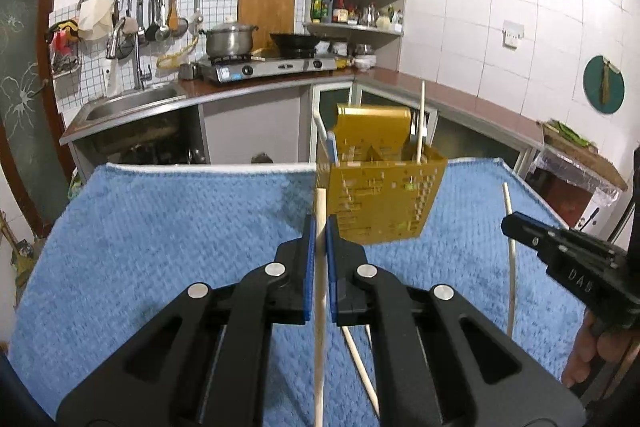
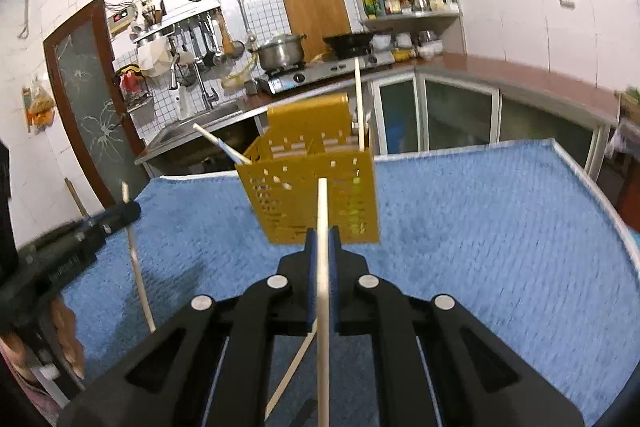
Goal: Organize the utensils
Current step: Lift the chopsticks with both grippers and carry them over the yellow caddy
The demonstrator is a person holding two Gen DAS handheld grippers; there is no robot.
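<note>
A yellow perforated utensil holder [image 1: 380, 187] stands on the blue towel [image 1: 180, 247]; it also shows in the right wrist view [image 2: 316, 199]. Chopsticks stand in it, one upright [image 1: 421, 123] [image 2: 359, 103] and one leaning left [image 2: 220, 143]. My left gripper [image 1: 320, 227] is shut on a pale chopstick [image 1: 319, 307], held upright just in front of the holder. My right gripper [image 2: 323, 239] is shut on another chopstick [image 2: 323, 287], also upright before the holder. Each gripper shows in the other's view, the right one [image 1: 520, 227] and the left one [image 2: 120, 215]. Another chopstick [image 1: 360, 359] lies on the towel below.
Behind the table runs a kitchen counter with a sink [image 1: 132, 103], a gas stove [image 1: 268, 65] with a pot and wok, and a corner shelf [image 1: 356, 7] of bottles. The towel's far edge [image 1: 200, 167] lies beside the holder. A person's hand [image 1: 580, 359] holds the right gripper.
</note>
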